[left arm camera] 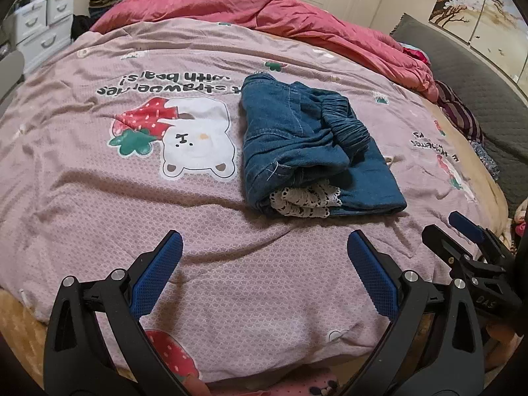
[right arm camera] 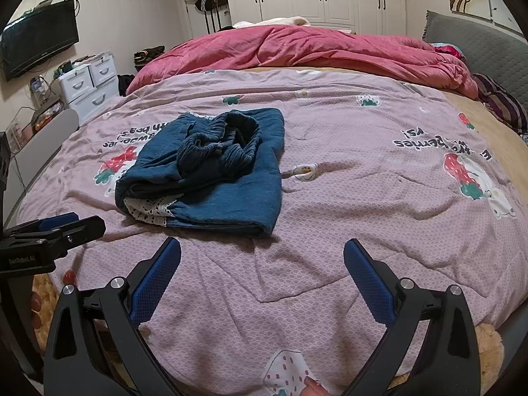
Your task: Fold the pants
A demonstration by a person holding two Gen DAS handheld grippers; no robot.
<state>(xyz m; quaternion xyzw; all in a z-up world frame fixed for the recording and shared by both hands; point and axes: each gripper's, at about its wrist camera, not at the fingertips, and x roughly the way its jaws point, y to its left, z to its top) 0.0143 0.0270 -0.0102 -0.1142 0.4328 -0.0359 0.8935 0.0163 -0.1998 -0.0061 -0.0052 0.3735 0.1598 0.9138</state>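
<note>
Left claw (left arm camera: 264,247) hovering spread wide, gripping nothing, above pink quilt (left arm camera: 99,198). Folded pants (left arm camera: 307,151) lying on quilt at 12 o'clock from left claw, lace trim (left arm camera: 303,201) facing it. Right claw (right arm camera: 262,254) hovering spread, empty; pants (right arm camera: 211,171) sitting at 11 o'clock from it.

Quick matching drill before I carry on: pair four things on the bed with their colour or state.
1. pants
2. lace trim
3. blanket
4. left gripper

a. jaws open, empty
b. red, bunched at the bed's far side
c. blue denim, folded
d. white, showing at the bundle's near edge

Pairs: 1-c, 2-d, 3-b, 4-a
</note>
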